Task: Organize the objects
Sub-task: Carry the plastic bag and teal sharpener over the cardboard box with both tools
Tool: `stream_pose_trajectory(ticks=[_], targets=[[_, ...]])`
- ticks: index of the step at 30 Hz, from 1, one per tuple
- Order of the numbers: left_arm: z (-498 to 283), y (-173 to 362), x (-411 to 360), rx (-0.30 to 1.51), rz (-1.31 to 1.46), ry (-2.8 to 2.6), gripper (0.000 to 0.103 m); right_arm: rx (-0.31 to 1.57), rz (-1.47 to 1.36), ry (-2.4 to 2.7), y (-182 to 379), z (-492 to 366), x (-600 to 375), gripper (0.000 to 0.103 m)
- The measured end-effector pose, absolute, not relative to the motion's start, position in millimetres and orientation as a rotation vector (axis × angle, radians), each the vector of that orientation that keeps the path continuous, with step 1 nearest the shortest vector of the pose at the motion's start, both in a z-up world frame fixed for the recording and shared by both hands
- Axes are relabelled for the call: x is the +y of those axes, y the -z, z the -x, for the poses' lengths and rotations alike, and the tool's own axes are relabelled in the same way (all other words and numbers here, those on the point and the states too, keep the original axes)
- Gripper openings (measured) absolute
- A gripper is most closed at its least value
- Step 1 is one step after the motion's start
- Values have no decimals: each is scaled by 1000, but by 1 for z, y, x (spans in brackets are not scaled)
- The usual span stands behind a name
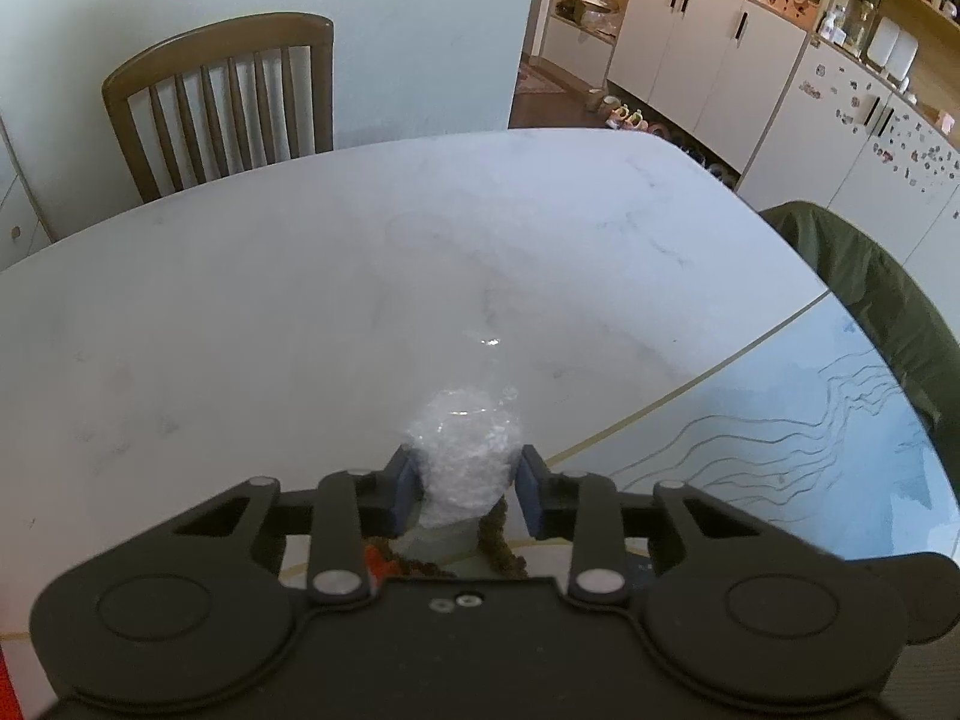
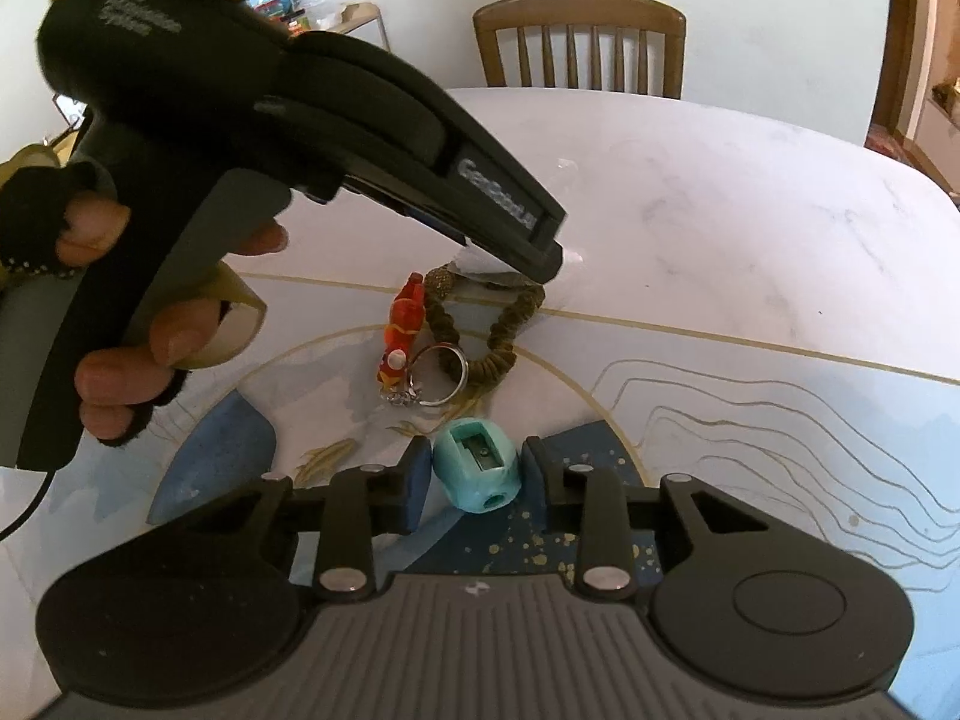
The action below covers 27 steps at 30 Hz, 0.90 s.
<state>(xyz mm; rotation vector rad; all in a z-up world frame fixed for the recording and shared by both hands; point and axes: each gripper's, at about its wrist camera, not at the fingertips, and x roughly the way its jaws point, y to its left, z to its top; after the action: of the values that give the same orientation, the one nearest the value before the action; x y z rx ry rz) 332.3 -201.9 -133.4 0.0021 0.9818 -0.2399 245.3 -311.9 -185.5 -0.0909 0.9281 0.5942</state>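
My left gripper (image 1: 462, 480) is shut on a crumpled wad of clear bubble wrap (image 1: 465, 459), held just above the table; in the right wrist view the left gripper (image 2: 558, 258) covers most of the wrap (image 2: 480, 264). My right gripper (image 2: 477, 477) has its pads on both sides of a teal pencil sharpener (image 2: 477, 471) on the mat. Ahead of it lie a silver ring (image 2: 435, 381), a small red toy bottle (image 2: 402, 324) and a brown scrunchie (image 2: 480, 324). The scrunchie (image 1: 498, 546) shows under the wrap in the left wrist view.
A white marble table (image 1: 300, 300) carries a printed mat (image 2: 750, 420) with blue patches and gold lines. Wooden chairs (image 1: 222, 102) stand at the far edge. A green-covered chair (image 1: 870, 288) stands at the right. A roll of tape (image 2: 234, 318) lies behind the hand.
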Motion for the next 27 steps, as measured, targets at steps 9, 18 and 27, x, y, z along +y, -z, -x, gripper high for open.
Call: stream_pose_trajectory(ticks=[9, 18, 27], targets=[[-307, 106, -192, 968, 54, 240, 32, 908, 18, -562, 166, -243, -329, 32], [-271, 77, -177, 943, 99, 244, 32, 870, -26, -560, 129, -224, -333, 32], [-236, 54, -154, 906, 140, 233, 32, 835, 0, -579, 94, -199, -316, 32]])
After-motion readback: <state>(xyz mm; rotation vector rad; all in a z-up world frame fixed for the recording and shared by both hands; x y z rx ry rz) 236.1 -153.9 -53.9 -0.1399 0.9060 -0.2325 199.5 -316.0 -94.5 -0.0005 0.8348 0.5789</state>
